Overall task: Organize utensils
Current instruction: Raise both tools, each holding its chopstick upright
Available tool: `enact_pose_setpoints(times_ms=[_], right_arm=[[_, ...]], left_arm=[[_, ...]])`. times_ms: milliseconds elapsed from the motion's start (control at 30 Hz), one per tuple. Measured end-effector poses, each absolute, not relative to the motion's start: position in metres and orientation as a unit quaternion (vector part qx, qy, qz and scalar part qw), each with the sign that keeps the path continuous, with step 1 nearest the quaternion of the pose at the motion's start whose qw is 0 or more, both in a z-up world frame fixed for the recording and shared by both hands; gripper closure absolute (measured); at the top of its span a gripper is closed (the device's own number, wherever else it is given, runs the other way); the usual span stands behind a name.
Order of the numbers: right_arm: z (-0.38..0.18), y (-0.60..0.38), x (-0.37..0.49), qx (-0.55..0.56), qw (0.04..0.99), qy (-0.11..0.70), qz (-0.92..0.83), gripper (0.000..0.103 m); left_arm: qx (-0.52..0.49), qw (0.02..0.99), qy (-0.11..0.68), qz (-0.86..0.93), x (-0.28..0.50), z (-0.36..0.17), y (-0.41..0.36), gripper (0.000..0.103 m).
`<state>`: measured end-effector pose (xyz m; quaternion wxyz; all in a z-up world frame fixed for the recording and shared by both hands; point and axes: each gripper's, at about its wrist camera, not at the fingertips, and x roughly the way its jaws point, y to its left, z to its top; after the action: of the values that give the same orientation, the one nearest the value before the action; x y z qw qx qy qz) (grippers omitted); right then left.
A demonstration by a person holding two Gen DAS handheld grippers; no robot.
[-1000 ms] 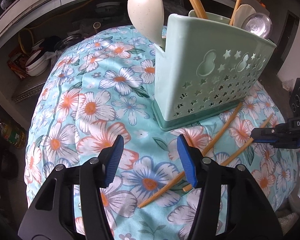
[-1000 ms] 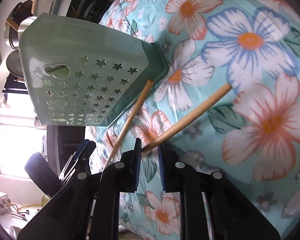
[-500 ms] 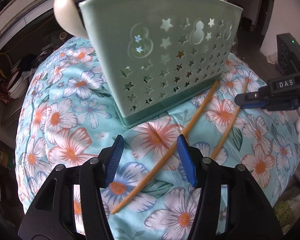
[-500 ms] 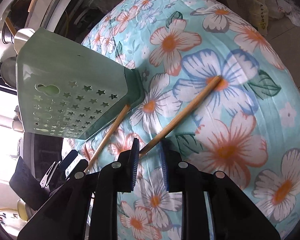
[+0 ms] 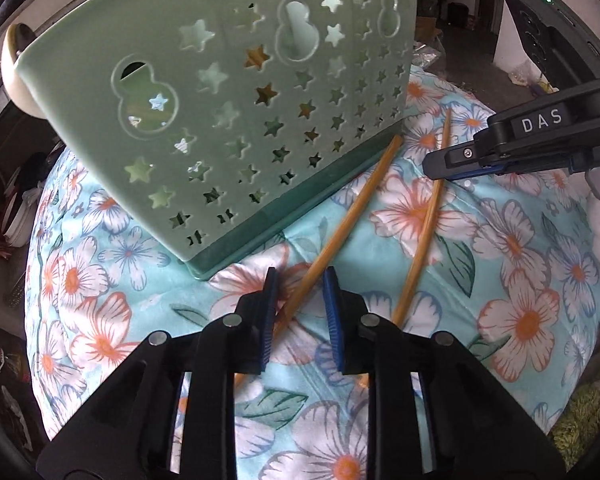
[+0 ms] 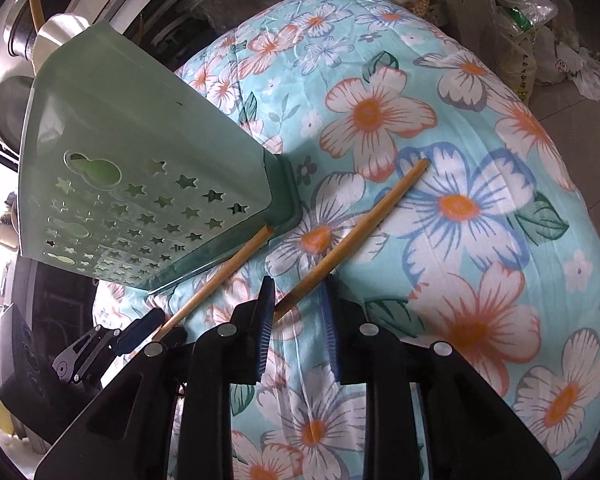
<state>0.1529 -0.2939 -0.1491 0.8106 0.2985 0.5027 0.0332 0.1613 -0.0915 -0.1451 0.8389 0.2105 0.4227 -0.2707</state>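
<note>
step: picking the two loose chopsticks off the floral-cloth surface point(image 5: 520, 280); judged early in this pick, neither lifted yet.
holder: green star-cut utensil holder point(image 5: 228, 128) stands at 11 o'clock in left wrist view, spoons and sticks already inside.
chopstick A: near chopstick point(image 5: 332, 236) lies flat, far tip touching the holder base, shaft running between the left jaws.
chopstick B: far chopstick point(image 5: 428, 224) lies just beside A toward 2 o'clock, apart from the holder.
left hand-held gripper point(image 5: 300, 312): jaws closing around A; small gaps show both sides, pads not pressing yet.
right hand-held gripper point(image 6: 296, 312): jaws narrow, B's near end between them; gap visible on the right pad, no firm grip seen.
next: finish both closes, confirm pinch, lift clear of cloth, tip upright, drop into a holder compartment.
risk: thin round sticks may roll or pivot out.
</note>
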Motion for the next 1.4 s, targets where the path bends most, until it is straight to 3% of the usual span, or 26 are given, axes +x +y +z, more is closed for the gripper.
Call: enact_pose_setpoints(times_ms=[433,667,933,1000,1100,1200,1400], right_arm=[[-0.148,-0.293,0.123,0.278,0.801,0.527,0.062,0.081],[-0.149,-0.292,0.103,0.275,0.793,0.539,0.069,0.084],[-0.155,-0.301,0.097,0.31,0.784,0.533,0.072,0.086],[-0.156,-0.308,0.096,0.329,0.777,0.53,0.079,0.083],[-0.155,-0.32,0.094,0.355,0.768,0.526,0.087,0.078],[-0.151,-0.329,0.096,0.362,0.77,0.518,0.087,0.069],[-0.149,-0.336,0.109,0.362,0.777,0.51,0.076,0.068]], left_arm=[[0.164,0.799,0.475,-0.329,0.13,-0.145,-0.105,0.096],[0.143,0.789,0.492,-0.338,0.117,-0.146,-0.096,0.097],[0.16,0.798,0.487,-0.317,0.138,-0.138,-0.086,0.095],[0.16,0.799,0.486,-0.316,0.141,-0.136,-0.088,0.094],[0.151,0.802,0.485,-0.316,0.148,-0.133,-0.091,0.082],[0.15,0.804,0.48,-0.317,0.155,-0.129,-0.095,0.081],[0.167,0.805,0.468,-0.323,0.169,-0.127,-0.114,0.081]])
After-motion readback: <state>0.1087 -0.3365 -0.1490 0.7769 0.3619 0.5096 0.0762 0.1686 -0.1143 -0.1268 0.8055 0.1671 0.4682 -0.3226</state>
